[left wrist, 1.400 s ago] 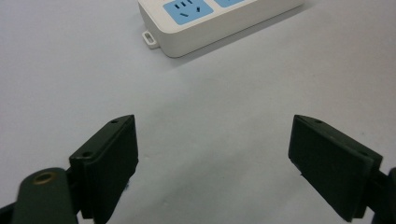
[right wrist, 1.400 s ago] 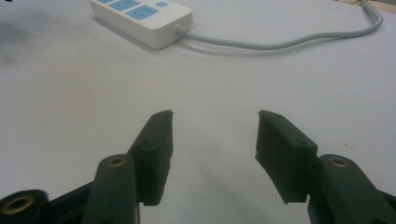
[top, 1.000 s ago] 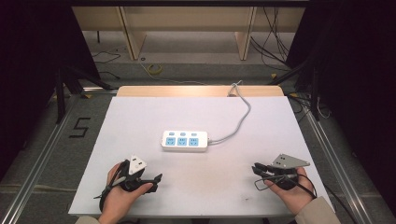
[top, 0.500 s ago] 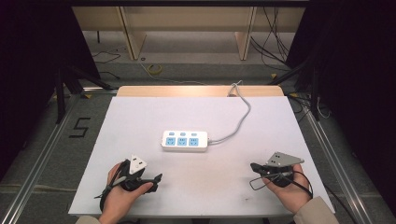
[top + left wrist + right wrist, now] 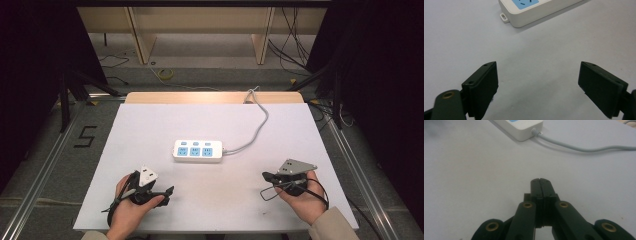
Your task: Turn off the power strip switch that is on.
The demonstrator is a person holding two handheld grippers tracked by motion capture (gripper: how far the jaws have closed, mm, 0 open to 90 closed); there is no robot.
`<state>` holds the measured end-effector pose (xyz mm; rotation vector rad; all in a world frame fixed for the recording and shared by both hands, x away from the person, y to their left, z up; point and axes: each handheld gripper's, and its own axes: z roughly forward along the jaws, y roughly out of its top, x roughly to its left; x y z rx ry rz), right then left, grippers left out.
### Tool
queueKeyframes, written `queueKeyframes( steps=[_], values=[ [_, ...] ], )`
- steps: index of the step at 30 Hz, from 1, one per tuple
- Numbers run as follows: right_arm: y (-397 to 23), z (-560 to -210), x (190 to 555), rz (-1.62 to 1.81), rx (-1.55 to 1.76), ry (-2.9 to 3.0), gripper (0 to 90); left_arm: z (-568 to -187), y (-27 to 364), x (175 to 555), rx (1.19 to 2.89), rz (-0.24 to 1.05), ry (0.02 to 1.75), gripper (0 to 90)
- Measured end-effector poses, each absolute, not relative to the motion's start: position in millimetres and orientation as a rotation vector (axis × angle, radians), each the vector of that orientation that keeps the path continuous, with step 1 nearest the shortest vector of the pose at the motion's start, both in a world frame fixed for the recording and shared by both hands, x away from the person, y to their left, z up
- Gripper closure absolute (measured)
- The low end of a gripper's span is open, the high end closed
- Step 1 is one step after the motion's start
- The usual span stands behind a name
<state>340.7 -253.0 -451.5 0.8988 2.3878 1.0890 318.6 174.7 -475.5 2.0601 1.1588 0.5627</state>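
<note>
- High view: power strip (image 5: 198, 151) is seen whole at table (image 5: 150, 125) centre, well apart from both grippers; long axis runs left-right across the table, sockets face up, cord (image 5: 257, 127) leaves its right end and is lost past the far edge.
- Left gripper view: strip (image 5: 534, 10) is cut off by the top edge; one corner with a mounting lug is seen.
- Left gripper (image 5: 537, 85) jaws are spread wide, nothing between them.
- Right gripper view: strip end (image 5: 520, 128) is cropped at the top; right gripper (image 5: 541, 185) jaws have just been closing and are pressed together, empty.
</note>
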Motion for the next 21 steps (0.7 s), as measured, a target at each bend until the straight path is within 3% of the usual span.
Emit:
queueKeyframes(
  steps=[21],
  values=[
    [-235,-446,358,1.067,0.895,2.404,90.0,-476,174,319,2.067,0.562,1.157,16.0]
  ],
)
